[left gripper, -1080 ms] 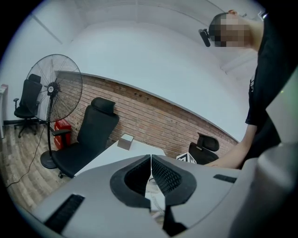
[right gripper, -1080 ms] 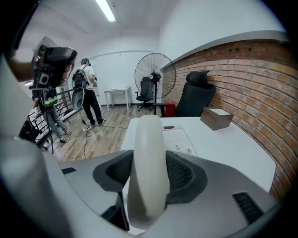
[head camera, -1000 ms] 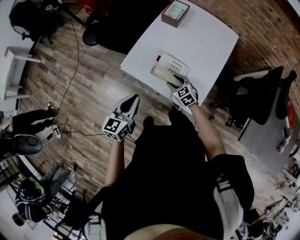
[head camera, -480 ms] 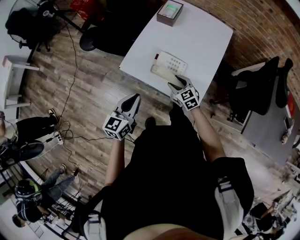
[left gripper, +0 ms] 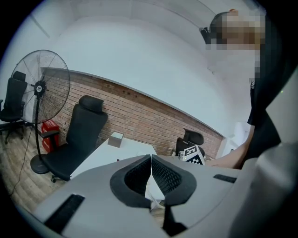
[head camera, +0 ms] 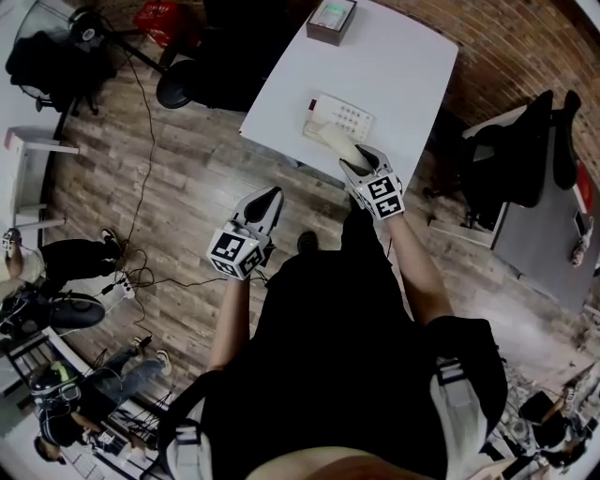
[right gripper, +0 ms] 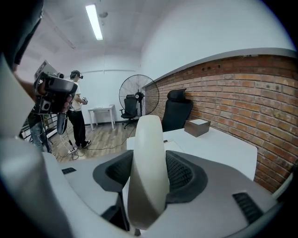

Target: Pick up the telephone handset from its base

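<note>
The cream telephone handset (right gripper: 149, 172) stands upright between the pads of my right gripper (right gripper: 149, 179), which is shut on it. In the head view that right gripper (head camera: 361, 167) holds the handset (head camera: 337, 142) lifted above the near edge of the telephone base (head camera: 339, 117), a white unit with a keypad on the white table (head camera: 403, 70). My left gripper (head camera: 265, 202) hangs over the wooden floor, left of the table, with its jaws shut and nothing between them (left gripper: 151, 174).
A small brown box (head camera: 332, 19) sits at the table's far end. A black office chair (head camera: 202, 66) stands left of the table and another (head camera: 520, 150) to its right. A floor fan (right gripper: 138, 96), cables and people (head camera: 56, 309) occupy the floor on the left.
My right gripper has risen with the handset, lifting it off the base. The left gripper has shifted only slightly.
</note>
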### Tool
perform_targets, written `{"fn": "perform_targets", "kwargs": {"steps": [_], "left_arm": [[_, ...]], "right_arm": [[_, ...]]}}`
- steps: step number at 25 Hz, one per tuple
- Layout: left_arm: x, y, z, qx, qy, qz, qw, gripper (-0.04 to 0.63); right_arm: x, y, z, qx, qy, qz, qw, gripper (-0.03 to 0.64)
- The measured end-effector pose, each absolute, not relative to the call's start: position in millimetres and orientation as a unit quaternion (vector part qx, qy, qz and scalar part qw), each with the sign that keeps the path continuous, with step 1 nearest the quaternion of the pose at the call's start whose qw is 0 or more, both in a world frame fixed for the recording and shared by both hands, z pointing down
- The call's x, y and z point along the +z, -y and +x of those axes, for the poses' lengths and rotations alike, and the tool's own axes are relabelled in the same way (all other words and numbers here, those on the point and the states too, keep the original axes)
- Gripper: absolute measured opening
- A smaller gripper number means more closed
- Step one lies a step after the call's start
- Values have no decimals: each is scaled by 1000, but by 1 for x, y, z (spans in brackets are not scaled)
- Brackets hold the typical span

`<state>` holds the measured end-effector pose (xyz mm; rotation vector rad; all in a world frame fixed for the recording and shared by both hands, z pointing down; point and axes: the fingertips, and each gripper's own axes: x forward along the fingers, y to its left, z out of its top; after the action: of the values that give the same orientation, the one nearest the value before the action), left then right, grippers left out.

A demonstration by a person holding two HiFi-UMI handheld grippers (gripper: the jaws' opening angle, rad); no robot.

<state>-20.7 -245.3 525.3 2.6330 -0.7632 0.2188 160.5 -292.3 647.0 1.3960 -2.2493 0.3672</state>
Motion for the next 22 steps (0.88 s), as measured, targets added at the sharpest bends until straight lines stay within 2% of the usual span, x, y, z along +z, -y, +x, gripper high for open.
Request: {"fn": "perform_targets", "kwargs": {"steps": [22], "left_arm": [[528, 217, -49, 78, 239, 952, 177, 20]], "right_arm": [[630, 240, 153, 145, 793, 559, 192, 211]]}}
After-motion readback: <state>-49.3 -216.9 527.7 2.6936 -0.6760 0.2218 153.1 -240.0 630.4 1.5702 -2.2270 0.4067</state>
